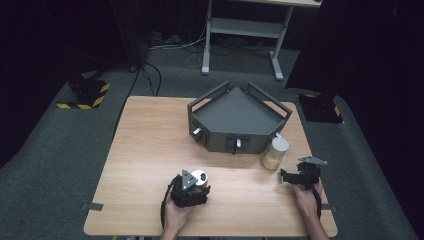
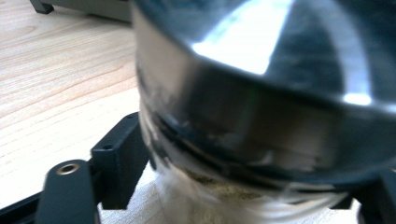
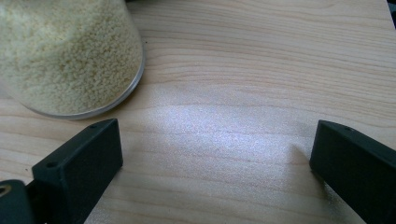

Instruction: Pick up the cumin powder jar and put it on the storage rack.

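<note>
Black jaws of the left gripper [image 1: 196, 184] are clamped round a jar [image 2: 261, 116] near the table's [image 1: 150, 150] front edge. The jar is clear, with a shiny metal lid and pale grains low inside; up close it looks blurred. Further right, the right gripper [image 1: 285, 176] rests with its jaws spread wide over bare wood, holding nothing. Just beyond it stands a second jar [image 1: 275, 153] of yellow grains, beside a dark grey tray [image 1: 239, 117] at mid-table.
</note>
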A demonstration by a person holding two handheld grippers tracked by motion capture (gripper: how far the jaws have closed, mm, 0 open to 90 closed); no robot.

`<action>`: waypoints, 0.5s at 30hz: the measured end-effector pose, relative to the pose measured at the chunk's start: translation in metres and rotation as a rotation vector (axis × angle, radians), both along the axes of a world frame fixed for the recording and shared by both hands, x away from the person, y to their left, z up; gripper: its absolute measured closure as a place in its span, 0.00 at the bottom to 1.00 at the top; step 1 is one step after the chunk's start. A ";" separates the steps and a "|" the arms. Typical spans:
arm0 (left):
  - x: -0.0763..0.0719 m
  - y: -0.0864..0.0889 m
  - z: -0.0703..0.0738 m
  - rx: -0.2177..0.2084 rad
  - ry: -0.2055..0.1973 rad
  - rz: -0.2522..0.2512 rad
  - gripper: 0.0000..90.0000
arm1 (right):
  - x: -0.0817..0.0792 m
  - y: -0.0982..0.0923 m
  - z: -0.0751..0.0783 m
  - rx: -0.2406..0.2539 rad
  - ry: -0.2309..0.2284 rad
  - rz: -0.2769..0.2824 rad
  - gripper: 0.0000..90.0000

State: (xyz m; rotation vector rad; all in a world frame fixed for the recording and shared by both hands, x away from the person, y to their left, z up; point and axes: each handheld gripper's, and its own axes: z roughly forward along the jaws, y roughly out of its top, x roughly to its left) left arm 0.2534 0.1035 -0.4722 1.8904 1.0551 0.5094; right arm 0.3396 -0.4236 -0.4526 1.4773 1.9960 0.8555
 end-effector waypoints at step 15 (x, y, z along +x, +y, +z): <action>-0.001 -0.007 0.005 0.037 -0.002 0.010 0.34 | 0.000 0.000 0.000 0.000 0.000 0.000 0.02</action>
